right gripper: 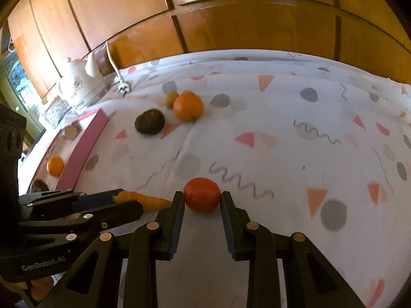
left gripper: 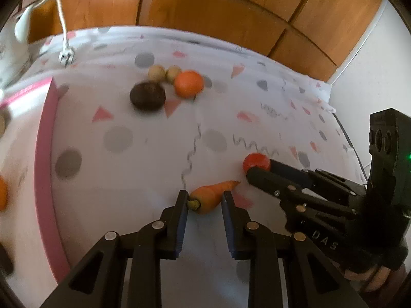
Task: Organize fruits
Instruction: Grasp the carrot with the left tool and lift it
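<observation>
An orange carrot [left gripper: 211,195] lies on the patterned cloth between the fingers of my left gripper [left gripper: 205,200]. The jaws are open around its stem end. A red tomato [right gripper: 202,194] sits between the fingers of my right gripper [right gripper: 202,200], whose pads touch or nearly touch its sides. The tomato [left gripper: 256,162] and the right gripper [left gripper: 259,170] also show in the left wrist view. The carrot [right gripper: 146,200] and the left gripper [right gripper: 128,202] show in the right wrist view. Farther back lie an orange [right gripper: 188,106], a dark avocado [right gripper: 149,121] and small pale fruits [left gripper: 164,73].
A pink-rimmed tray [right gripper: 84,148] at the left holds an orange [right gripper: 55,166] and other items. A white kettle [right gripper: 79,84] with a cord and plug [right gripper: 125,87] stands at the back left. Wooden cabinets [right gripper: 231,20] run behind the table.
</observation>
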A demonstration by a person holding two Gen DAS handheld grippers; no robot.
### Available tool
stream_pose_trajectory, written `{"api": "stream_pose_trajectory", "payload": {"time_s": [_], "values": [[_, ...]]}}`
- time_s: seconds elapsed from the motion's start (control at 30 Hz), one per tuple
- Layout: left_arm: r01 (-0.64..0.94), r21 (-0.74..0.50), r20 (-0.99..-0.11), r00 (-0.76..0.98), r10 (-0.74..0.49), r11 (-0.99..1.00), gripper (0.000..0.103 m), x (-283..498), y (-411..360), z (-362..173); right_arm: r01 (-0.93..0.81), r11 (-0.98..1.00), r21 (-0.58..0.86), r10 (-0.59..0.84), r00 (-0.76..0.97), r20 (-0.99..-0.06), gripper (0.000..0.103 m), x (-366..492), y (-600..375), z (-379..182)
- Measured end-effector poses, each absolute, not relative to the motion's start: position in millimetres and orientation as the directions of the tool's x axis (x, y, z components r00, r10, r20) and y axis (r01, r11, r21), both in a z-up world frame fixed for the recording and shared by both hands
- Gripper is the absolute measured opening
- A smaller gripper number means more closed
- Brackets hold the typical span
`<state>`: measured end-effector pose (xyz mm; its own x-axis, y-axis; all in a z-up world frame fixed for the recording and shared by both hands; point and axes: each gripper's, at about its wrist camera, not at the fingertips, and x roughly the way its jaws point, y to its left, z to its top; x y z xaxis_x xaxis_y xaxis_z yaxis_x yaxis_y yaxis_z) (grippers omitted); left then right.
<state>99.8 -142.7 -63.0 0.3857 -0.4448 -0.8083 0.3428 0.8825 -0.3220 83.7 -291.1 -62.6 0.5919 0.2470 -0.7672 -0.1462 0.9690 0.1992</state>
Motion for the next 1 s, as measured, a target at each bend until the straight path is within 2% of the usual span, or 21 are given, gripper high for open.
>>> {"api": "stream_pose_trajectory", "payload": {"time_s": [0.17,0.23,0.27,0.47,0.5,0.6,0.7,0.83,1.0], "values": [[0.389,-0.297,-0.819,0.367,-0.442,0.872,0.027,89,-148,-61,-0.112,0.97,0.216,0.24,0.586,-0.774,0.029,65,-298,-65],[0.426,-0.276,-0.825,0.355,-0.44,0.862,0.039,88,-150,-57,-0.108,0.971,0.213,0.235,0.585,-0.776,0.029,62,-298,-65],[0.439,-0.262,-0.828,0.355,-0.434,0.859,0.042,89,-152,-55,-0.107,0.972,0.21,0.232,0.584,-0.777,0.028,61,-298,-65],[0.571,-0.167,-0.837,0.349,-0.422,0.804,0.045,96,-170,-49,-0.097,0.972,0.213,0.228,0.584,-0.779,0.029,57,-298,-66],[0.588,-0.153,-0.841,0.344,-0.417,0.794,0.044,98,-174,-51,-0.094,0.972,0.217,0.23,0.583,-0.779,0.029,58,-298,-67],[0.62,-0.121,-0.865,0.317,-0.389,0.775,0.02,99,-182,-60,-0.088,0.97,0.227,0.235,0.582,-0.778,0.029,58,-300,-68],[0.609,-0.122,-0.856,0.334,-0.394,0.783,0.02,91,-176,-61,-0.101,0.974,0.203,0.224,0.586,-0.779,0.029,57,-297,-69],[0.52,-0.17,-0.844,0.361,-0.396,0.837,0.02,87,-164,-61,-0.109,0.98,0.165,0.198,0.595,-0.779,0.029,55,-293,-70],[0.446,-0.153,-0.825,0.433,-0.362,0.882,0.02,74,-163,-65,-0.106,0.987,0.122,0.162,0.629,-0.761,0.029,50,-288,-72]]}}
